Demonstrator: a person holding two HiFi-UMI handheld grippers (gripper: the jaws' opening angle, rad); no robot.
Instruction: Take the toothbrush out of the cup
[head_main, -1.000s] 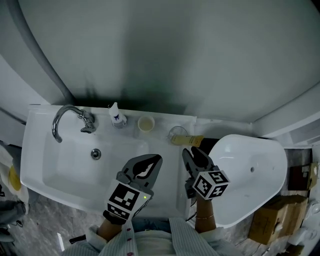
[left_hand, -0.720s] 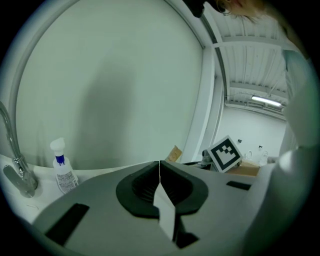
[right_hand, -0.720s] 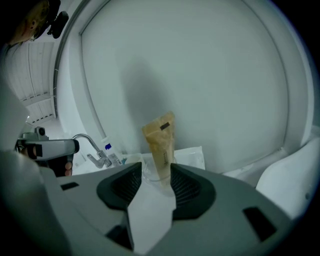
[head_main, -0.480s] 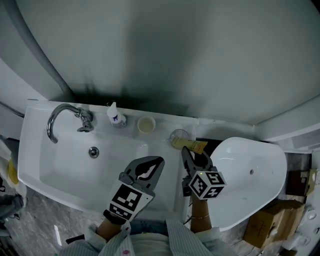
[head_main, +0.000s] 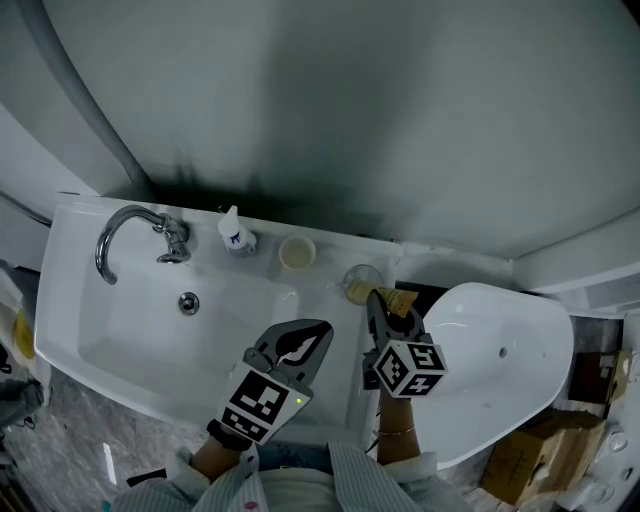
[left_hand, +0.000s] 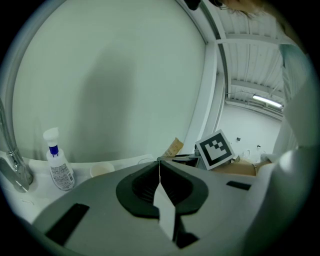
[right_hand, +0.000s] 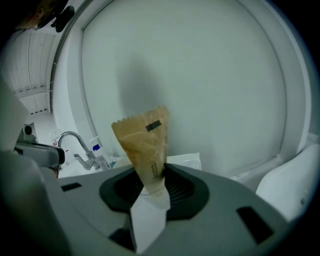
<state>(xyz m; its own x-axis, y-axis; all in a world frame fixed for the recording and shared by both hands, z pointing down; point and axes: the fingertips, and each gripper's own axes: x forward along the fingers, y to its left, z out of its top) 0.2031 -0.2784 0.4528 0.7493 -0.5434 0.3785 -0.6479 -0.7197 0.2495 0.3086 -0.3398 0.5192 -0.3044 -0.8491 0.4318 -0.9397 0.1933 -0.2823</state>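
Pinching the tan toothbrush packet (right_hand: 142, 142) in closing jaws of the right gripper (head_main: 388, 308), at 4 o'clock of the cup (head_main: 360, 279); with left gripper (head_main: 312, 332) pressed together, empty, at 8 o'clock over the sink (head_main: 140, 320)

Along the sink's (head_main: 120, 330) far ledge, left to right: faucet (head_main: 128, 232), spray bottle (head_main: 236, 232), small cup (head_main: 297, 252), glass cup (head_main: 359, 283), toothbrush packet (head_main: 398, 298). Toilet (head_main: 500, 360) stands right.
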